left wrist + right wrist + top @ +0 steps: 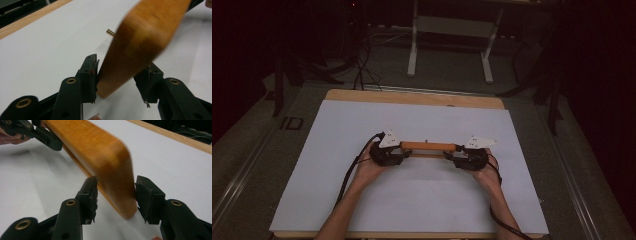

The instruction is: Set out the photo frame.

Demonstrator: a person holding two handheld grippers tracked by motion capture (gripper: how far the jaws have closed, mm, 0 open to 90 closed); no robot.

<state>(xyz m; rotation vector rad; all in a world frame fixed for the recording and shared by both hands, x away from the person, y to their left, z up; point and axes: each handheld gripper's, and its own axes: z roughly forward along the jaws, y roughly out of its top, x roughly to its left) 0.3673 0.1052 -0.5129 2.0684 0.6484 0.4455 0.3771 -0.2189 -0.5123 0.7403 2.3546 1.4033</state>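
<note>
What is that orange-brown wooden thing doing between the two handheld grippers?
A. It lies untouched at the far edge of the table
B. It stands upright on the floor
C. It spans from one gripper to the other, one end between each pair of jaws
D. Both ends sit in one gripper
C: in the high view the wooden piece stretches from the left gripper to the right gripper, an end between each one's jaws.
</note>
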